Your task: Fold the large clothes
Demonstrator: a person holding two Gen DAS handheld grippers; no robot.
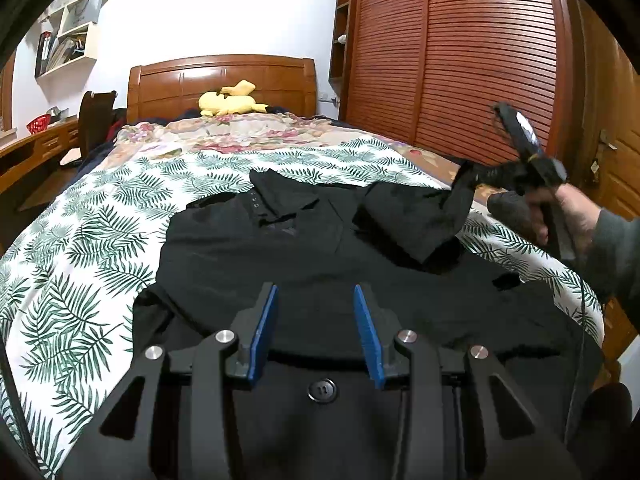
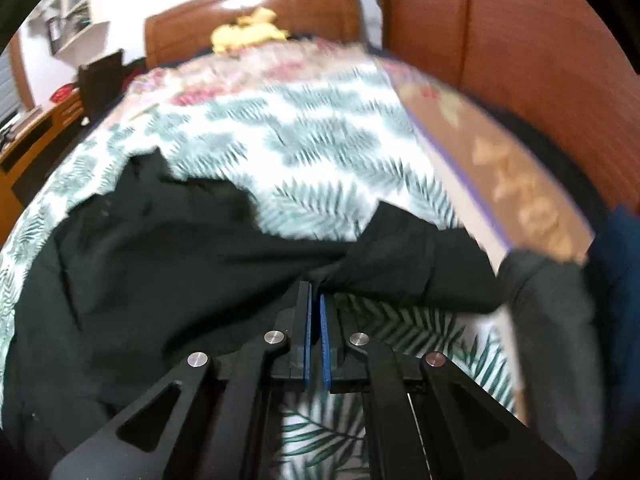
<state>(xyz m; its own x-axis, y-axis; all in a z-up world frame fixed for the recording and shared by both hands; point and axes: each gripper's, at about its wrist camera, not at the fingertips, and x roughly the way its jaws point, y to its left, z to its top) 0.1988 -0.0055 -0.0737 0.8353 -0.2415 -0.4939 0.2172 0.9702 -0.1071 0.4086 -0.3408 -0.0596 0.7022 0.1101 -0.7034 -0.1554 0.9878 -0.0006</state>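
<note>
Shirt (image 1: 280, 264) on the bed (image 1: 80, 240)

It lies on the sheet (image 1: 72, 264), collar far, hem near. The toy (image 1: 230, 100) sits far against the headboard (image 1: 220, 80). Wardrobe (image 1: 460, 60) right, desk (image 1: 36, 152) left of the bed.

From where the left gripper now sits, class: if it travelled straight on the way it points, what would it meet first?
Most likely the black shirt spread on the bed: the left gripper tilts down over it, jaws apart and empty. Depth is uncertain.

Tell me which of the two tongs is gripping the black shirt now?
The right tongs: the blue pads are shut on a bunch of the black shirt, lifting its sleeve. The left tongs stand open above the shirt, with no cloth between the pads.
</note>
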